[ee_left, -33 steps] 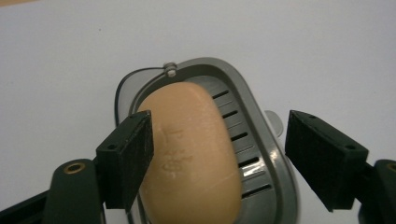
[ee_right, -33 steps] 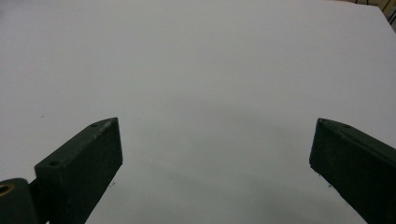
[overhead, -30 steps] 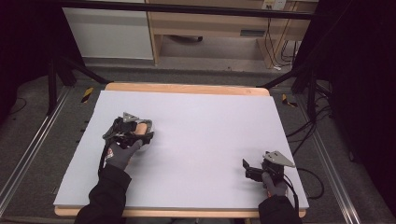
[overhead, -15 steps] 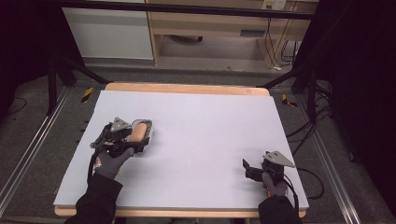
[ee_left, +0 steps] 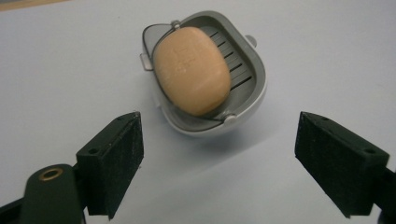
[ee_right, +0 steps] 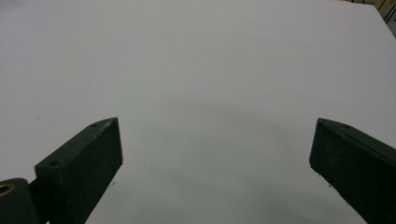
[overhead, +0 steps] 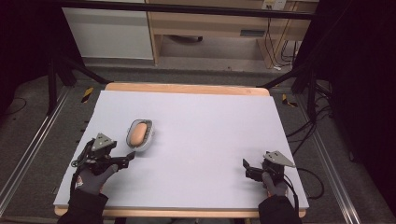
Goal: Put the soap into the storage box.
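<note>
Table is covered by a pale lilac-grey sheet, wooden edge left bare at far and near sides; dark floor, metal rails and black stand legs are seen around the table, light wood furniture and a white panel beyond its far edge, cables past its far right corner.

One soap dish is set on the table's left half, one orange soap bar lying in it; two grippers are counted.

Left gripper is held just near of the dish, apart from it; jaws have just been opening, now spread wide, nothing between them. Right gripper sits near the table's right front corner, well apart from the dish, jaws released and empty.

Soap imprint is too faint to read; both forearms are cut off at the frame bottom.
</note>
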Tool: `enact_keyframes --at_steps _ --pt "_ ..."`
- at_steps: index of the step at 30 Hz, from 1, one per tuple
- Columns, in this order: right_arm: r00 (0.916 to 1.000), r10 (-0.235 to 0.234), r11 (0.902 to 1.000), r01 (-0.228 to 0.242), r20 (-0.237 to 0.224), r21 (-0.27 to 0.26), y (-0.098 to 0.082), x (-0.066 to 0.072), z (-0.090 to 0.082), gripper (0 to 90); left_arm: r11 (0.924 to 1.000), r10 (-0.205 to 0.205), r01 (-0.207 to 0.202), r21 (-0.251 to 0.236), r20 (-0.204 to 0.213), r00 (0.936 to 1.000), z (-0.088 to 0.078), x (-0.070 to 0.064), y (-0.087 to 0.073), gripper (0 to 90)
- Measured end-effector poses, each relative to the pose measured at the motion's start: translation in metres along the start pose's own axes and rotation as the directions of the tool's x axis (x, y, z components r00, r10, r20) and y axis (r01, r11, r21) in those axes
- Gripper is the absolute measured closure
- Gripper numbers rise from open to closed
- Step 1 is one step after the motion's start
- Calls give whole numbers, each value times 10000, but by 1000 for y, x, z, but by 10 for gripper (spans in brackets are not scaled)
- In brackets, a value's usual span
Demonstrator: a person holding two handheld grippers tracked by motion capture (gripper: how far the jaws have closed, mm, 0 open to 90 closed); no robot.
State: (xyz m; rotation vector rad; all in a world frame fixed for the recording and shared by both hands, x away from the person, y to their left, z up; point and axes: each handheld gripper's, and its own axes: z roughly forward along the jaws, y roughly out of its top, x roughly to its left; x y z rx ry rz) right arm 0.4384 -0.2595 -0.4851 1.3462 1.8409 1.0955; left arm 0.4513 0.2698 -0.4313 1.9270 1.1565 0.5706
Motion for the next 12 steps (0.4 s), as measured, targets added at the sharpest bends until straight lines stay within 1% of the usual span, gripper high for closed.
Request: enact_keyframes --at_steps 4,7,12 --pt "10000 -17 10000 17 12 2 0 0 0 28 10000 -26 24 -29 -382 9993 -5 7 -13 146" --pt "10000 -17 10000 17 11 -6 0 0 0 28 9997 -214 210 -109 -429 9988 -7 13 -22 146" --pt "10000 8 10000 -8 14 10 0 0 0 28 9991 -348 361 200 -635 9974 -6 20 -37 148"
